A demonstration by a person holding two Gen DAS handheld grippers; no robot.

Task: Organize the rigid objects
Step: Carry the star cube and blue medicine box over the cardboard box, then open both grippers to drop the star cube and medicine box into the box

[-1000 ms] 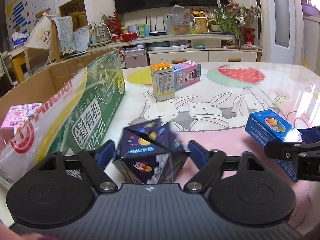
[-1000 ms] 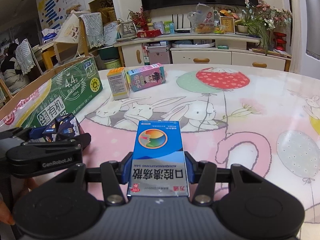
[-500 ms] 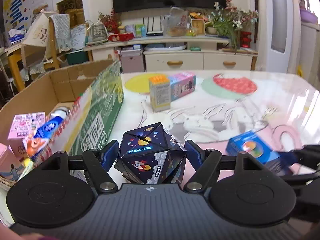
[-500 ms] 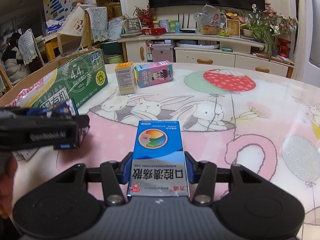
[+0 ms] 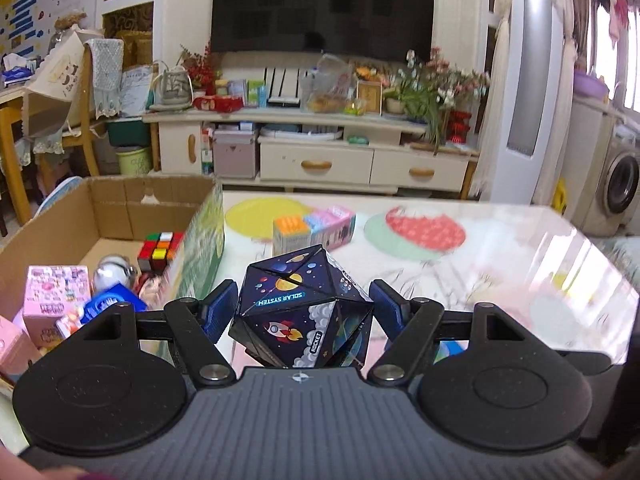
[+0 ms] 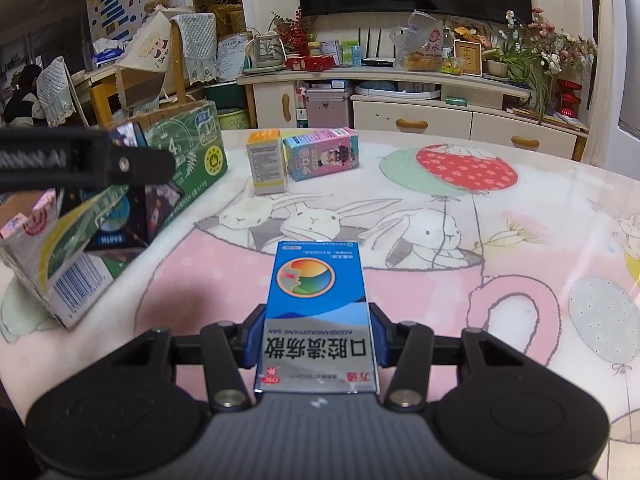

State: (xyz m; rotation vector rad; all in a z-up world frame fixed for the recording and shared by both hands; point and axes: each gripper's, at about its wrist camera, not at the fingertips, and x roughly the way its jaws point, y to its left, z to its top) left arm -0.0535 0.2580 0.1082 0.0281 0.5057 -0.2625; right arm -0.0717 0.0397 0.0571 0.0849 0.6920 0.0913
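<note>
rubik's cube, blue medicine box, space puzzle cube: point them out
rubik's cube (image 5: 160, 249), left wrist view, its top face
blue medicine box (image 6: 316, 280), right wrist view, round logo
space puzzle cube (image 5: 298, 312), left wrist view, front face

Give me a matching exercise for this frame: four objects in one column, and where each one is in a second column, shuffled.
Objects:
1. space-print cube
2. blue medicine box
3. Rubik's cube
4. pink carton

Places:
A. lying on the table, far side
B. between the left tongs
C. inside the cardboard box
D. between the right tongs

Pairs: 1-B, 2-D, 3-C, 4-A
</note>
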